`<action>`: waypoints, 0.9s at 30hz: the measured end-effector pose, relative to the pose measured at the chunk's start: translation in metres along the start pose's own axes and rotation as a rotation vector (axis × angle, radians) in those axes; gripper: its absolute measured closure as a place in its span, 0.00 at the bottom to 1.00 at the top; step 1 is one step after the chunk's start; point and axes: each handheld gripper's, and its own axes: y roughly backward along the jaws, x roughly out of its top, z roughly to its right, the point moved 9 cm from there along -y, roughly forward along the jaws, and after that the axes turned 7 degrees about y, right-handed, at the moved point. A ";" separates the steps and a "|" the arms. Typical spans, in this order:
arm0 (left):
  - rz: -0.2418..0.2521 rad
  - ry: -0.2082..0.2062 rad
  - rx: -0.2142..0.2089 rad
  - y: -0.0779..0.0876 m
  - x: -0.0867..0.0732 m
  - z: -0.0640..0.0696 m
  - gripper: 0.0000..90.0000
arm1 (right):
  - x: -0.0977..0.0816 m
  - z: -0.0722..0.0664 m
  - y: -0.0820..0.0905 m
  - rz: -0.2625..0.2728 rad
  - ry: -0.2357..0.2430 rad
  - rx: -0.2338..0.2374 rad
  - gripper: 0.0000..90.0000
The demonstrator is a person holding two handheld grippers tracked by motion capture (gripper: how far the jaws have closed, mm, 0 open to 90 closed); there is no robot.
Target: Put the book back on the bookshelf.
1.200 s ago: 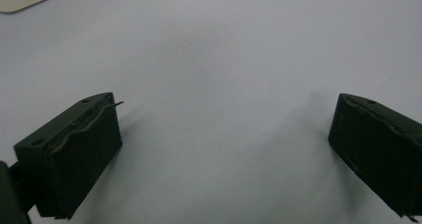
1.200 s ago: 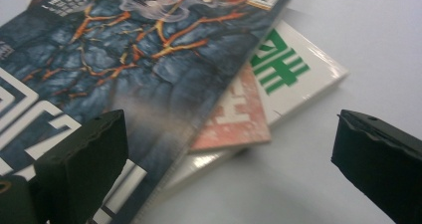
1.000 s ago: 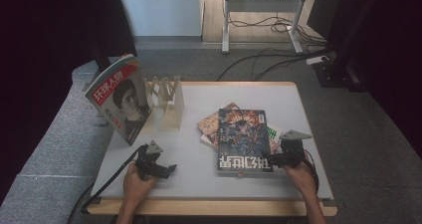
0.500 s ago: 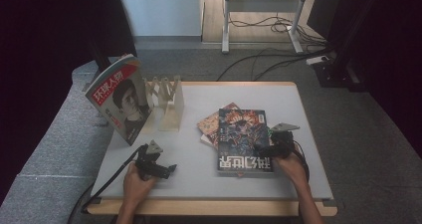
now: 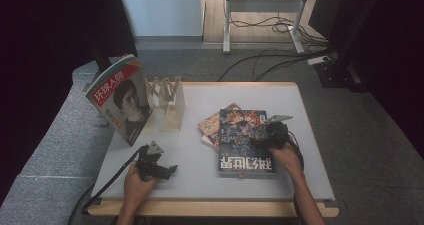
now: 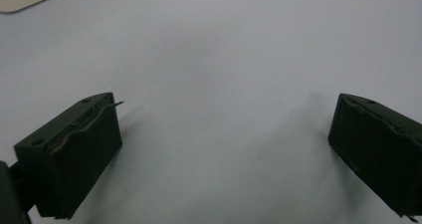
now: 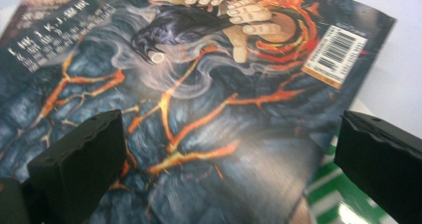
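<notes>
Glossy dark comic book (image 5: 245, 140) lies flat atop the stack on the tabletop (image 5: 200, 180). The right gripper (image 7: 229, 154) hovers over it, jaws wide; the left gripper (image 5: 159, 168) idles, jaws apart. Risk: closing on a flat cover slips, or drags the magazines (image 5: 215, 125) beneath.

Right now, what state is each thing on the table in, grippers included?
Left gripper: open, over bare table.
Right gripper: open, over the dark magazine.
Dark magazine: closed, flat, on top of the pile.
Portrait magazine: closed, upright, leaning against the rack.
Wooden rack: upright, slots empty.
</notes>
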 end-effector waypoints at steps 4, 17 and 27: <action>0.000 0.000 0.000 0.000 0.000 0.000 0.00 | 0.002 0.001 -0.003 0.005 -0.001 0.002 0.00; -0.001 0.000 0.000 0.000 0.000 0.000 0.00 | 0.009 -0.010 -0.009 0.011 0.045 0.023 0.00; -0.001 0.000 0.001 0.000 0.000 0.000 0.00 | 0.020 -0.033 -0.019 0.007 0.082 0.055 0.00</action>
